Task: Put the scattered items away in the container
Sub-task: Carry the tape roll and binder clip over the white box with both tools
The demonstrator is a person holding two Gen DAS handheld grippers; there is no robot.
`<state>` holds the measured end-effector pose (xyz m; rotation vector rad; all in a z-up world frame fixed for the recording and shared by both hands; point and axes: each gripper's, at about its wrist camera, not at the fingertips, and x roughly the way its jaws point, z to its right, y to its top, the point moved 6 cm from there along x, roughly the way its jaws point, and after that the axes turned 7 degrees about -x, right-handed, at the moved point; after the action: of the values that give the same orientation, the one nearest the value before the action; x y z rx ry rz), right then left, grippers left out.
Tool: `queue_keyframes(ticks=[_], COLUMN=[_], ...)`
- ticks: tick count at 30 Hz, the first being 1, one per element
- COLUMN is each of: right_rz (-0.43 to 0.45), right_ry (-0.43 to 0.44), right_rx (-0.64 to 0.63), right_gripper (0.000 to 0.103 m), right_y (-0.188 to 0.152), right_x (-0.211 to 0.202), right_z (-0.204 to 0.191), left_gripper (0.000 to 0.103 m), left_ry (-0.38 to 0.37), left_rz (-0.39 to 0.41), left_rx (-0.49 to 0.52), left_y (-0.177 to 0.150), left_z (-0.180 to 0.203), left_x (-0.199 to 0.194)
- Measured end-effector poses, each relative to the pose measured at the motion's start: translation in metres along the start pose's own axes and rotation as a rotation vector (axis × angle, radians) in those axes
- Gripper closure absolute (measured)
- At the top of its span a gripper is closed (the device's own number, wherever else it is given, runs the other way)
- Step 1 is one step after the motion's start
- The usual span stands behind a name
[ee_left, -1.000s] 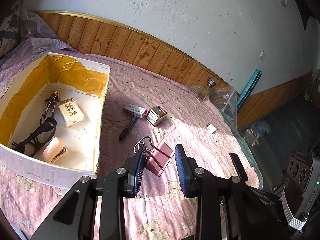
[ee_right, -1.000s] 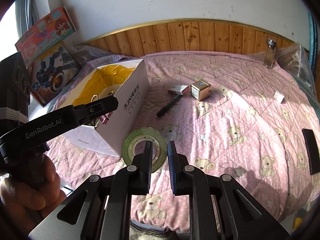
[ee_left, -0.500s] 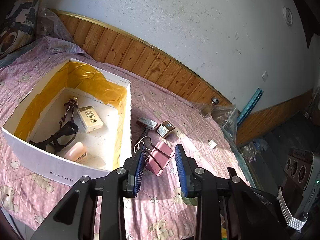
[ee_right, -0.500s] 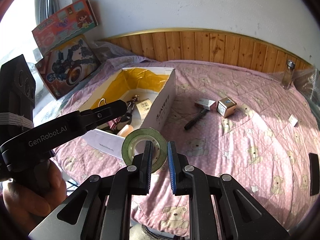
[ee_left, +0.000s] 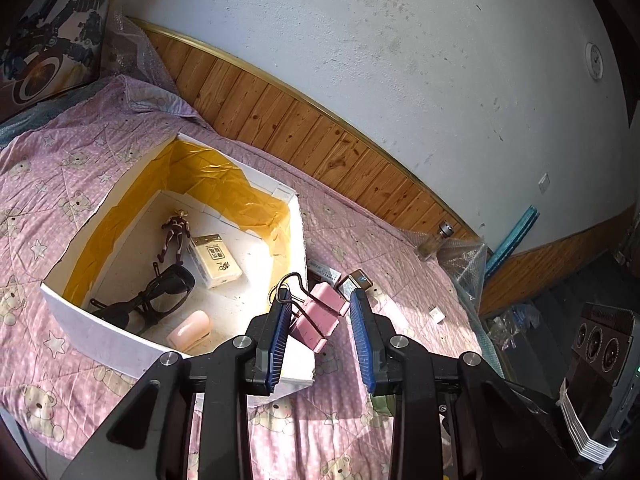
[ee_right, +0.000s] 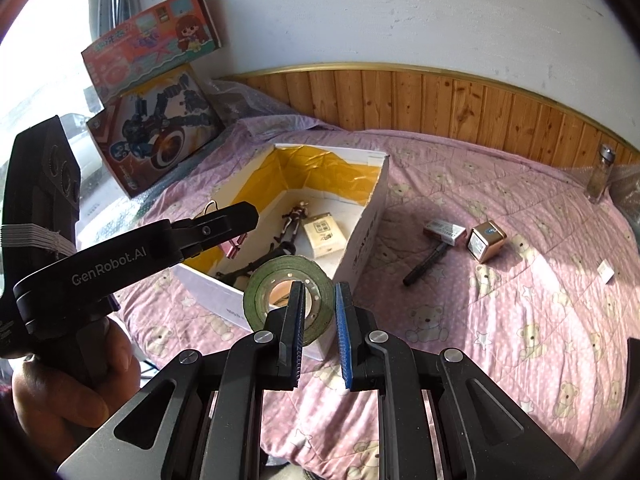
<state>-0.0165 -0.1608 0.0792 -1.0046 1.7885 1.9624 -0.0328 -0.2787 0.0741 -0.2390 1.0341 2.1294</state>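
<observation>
Binder clips (ee_left: 320, 320), pink and bunched together with their wire handles, held between the half-closed jaws of the left gripper (ee_left: 322, 338) just above the near right corner of the white box (ee_left: 96, 330), which sits on the left part of the bed's pink quilt (ee_right: 520, 320). Green tape roll (ee_right: 289, 299) pinched on its rim by the nearly closed right gripper (ee_right: 318, 332), hanging over the box's near wall. Carrying step, by the look of it: both loads up at the container, neither yet inside. Next move likely a short reach past the rim, then opening the jaws low over bare floor, away from the black glasses (ee_left: 154, 298), the figurine (ee_left: 175, 234), the cream packet (ee_left: 216, 260) and the pink oval piece (ee_left: 190, 330) already lying there. Left out on the quilt, right of the box: a black pen (ee_right: 427, 265), a flat carton (ee_right: 445, 231), a copper cube box (ee_right: 487, 245) and a small white tag (ee_right: 605, 271); a glass bottle (ee_right: 599, 178) upright at the far edge. Hard to tell the exact number of clips, or how much of them the left pad touches. Print on the packet too small to read; box's near right corner hidden behind the fingers.
</observation>
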Motion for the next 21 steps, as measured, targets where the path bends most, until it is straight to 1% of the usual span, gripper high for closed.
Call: queue_keyframes(ticks=[7, 13, 21], right_rz=[0.0, -0.008, -0.01], right_ry=[0.016, 0.049, 0.081], right_rx=[0.005, -0.004, -0.012], right_gripper=[0.088, 0.088, 0.088], right_y=[0.014, 0.025, 0.044], right_x=[0.011, 0.024, 0.041], right_z=[0.0, -0.009, -0.015], left_gripper=[0.072, 0.072, 0.072], left_ry=[0.009, 0.023, 0.043], left_rz=[-0.001, -0.008, 0.004], left_rx=[-0.024, -0.043, -0.057], left_y=[0.013, 0.023, 0.045], left_z=[-0.013, -0.024, -0.036], left_x=[0.002, 0.007, 0.008])
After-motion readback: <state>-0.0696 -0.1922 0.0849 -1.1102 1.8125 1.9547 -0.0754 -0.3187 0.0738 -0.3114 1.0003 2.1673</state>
